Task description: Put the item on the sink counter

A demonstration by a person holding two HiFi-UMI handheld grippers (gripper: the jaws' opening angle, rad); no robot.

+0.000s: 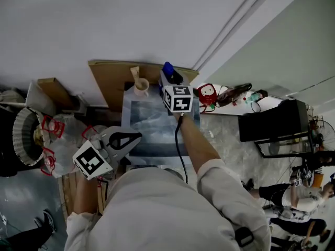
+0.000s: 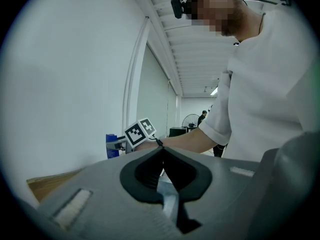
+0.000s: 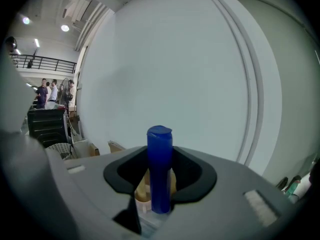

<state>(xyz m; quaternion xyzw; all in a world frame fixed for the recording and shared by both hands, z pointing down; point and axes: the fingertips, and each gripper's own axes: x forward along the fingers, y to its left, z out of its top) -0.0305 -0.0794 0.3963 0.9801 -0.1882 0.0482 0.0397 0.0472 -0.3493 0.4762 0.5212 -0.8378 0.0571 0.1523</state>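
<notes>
A blue bottle (image 1: 168, 69) stands upright between the jaws of my right gripper (image 1: 169, 77), which is shut on it above the far side of the sink (image 1: 137, 114). In the right gripper view the blue bottle (image 3: 159, 170) fills the gap of the right gripper (image 3: 160, 184), with a beige cup (image 3: 141, 188) partly hidden behind it. A wooden counter board (image 1: 110, 76) lies behind the sink, and the beige cup (image 1: 140, 87) stands at its edge. My left gripper (image 1: 137, 136) is shut and empty over the sink's near left corner. The left gripper (image 2: 161, 156) sees the bottle (image 2: 112, 145) from the side.
A white wall rises behind the counter. A red and white item (image 1: 208, 95) and a black cart (image 1: 273, 121) stand at the right. At the left are a cardboard box (image 1: 54, 92), a plastic bag with red handles (image 1: 60, 137) and a round bin (image 1: 23, 135). A person (image 1: 296, 195) sits at the lower right.
</notes>
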